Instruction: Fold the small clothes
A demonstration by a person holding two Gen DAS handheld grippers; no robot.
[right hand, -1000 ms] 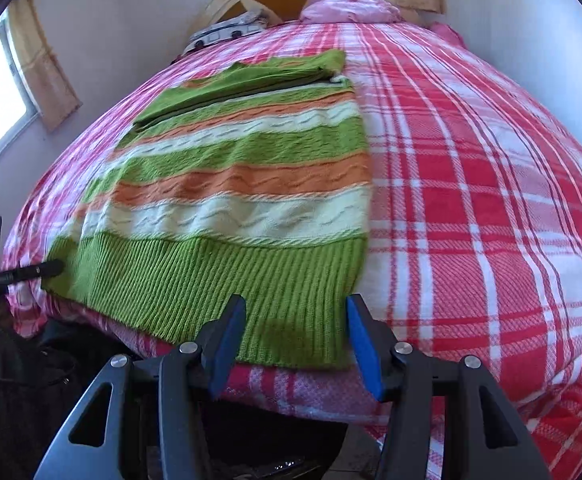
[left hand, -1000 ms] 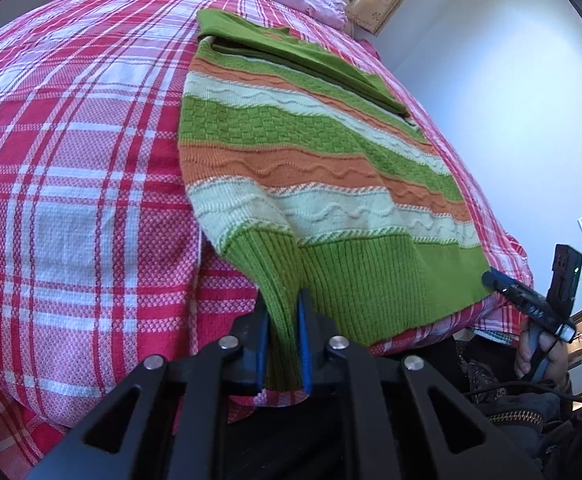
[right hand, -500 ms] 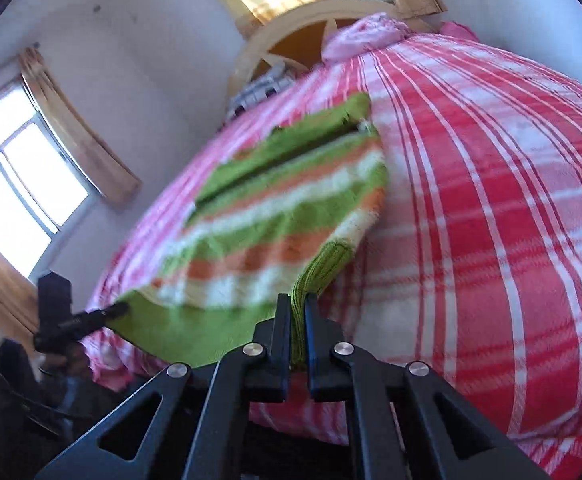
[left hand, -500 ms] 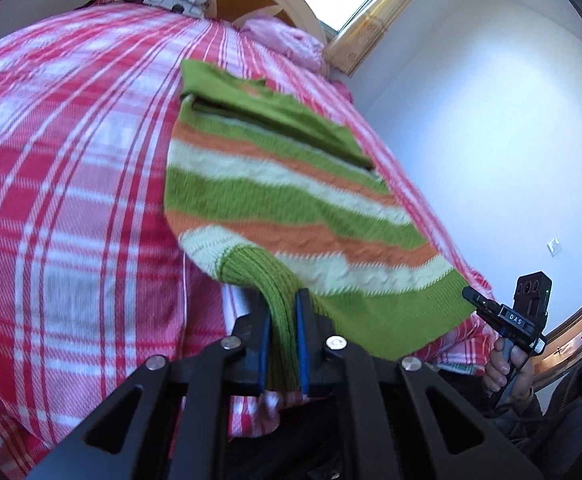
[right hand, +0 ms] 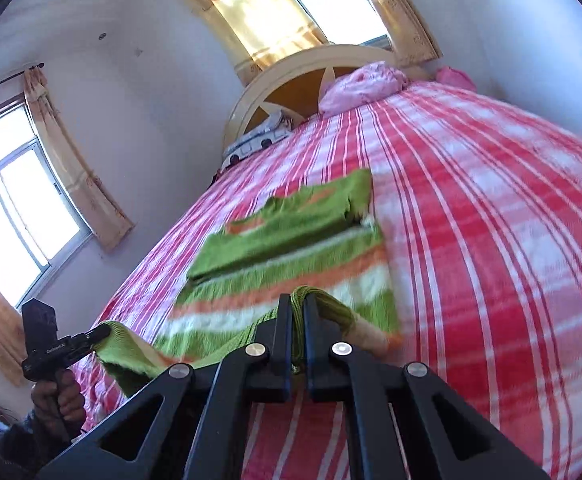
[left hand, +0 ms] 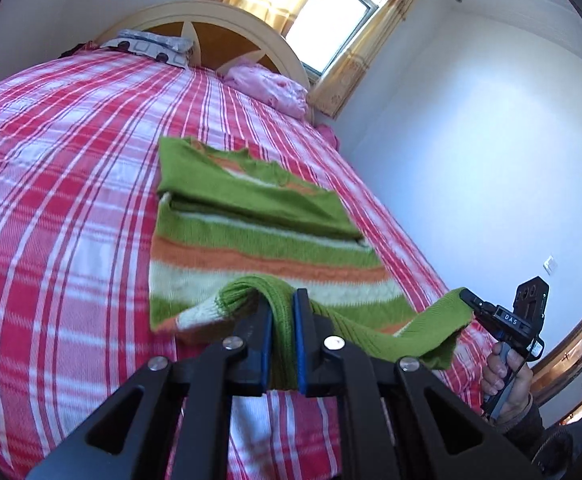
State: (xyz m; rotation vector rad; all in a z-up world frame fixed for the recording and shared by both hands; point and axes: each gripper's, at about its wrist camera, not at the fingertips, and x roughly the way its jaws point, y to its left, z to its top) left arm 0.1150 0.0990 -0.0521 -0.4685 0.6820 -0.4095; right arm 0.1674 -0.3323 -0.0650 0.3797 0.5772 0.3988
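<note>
Two grippers lift the near edge of a knit sweater on a big bed.

The bed (left hand: 63, 184) has a soft red and white checked cover and a round wooden headboard (left hand: 227, 32) at the far end, with a pink pillow (left hand: 269, 86) by it. The striped green, orange and cream sweater (left hand: 251, 236) lies in the middle, ribbed hem raised. The left gripper (left hand: 282, 336) pinches the hem's left corner; the right gripper (right hand: 297, 328) pinches its right corner.
</note>
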